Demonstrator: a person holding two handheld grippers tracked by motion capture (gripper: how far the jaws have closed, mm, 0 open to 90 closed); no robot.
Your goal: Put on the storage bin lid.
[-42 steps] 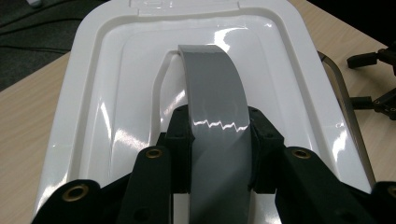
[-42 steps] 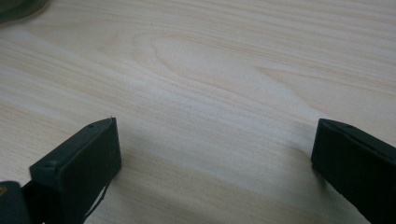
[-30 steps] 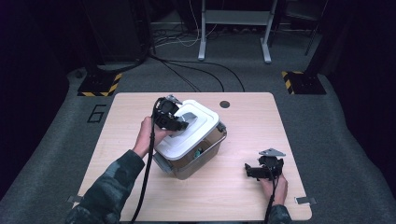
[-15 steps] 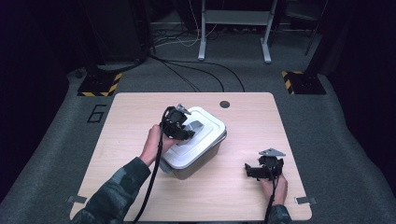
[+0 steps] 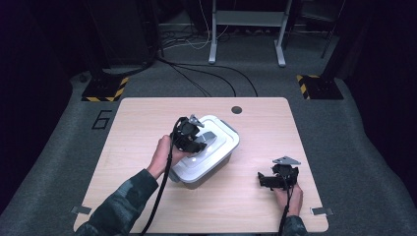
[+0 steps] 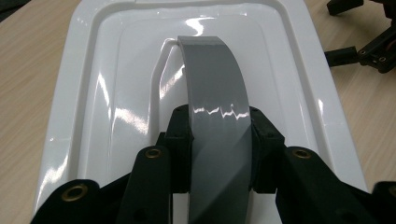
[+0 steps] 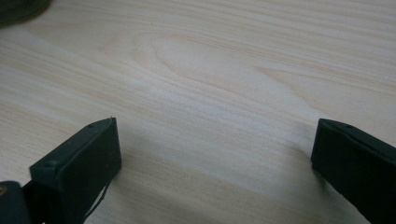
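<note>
The grey handle (image 6: 215, 116) of a white-lidded box (image 5: 206, 155) at mid-table is clamped by the left gripper (image 5: 189, 137), the handle's long axis running straight ahead between its jaws. The right gripper (image 5: 278, 177) is rested well apart, released, on the table (image 5: 147, 113). Since a second ago the box has been lowered flat

Box (image 5: 206, 164) mid-table (image 5: 147, 118), left gripper (image 5: 193, 140) on top, right gripper (image 5: 270, 179) beside
</note>
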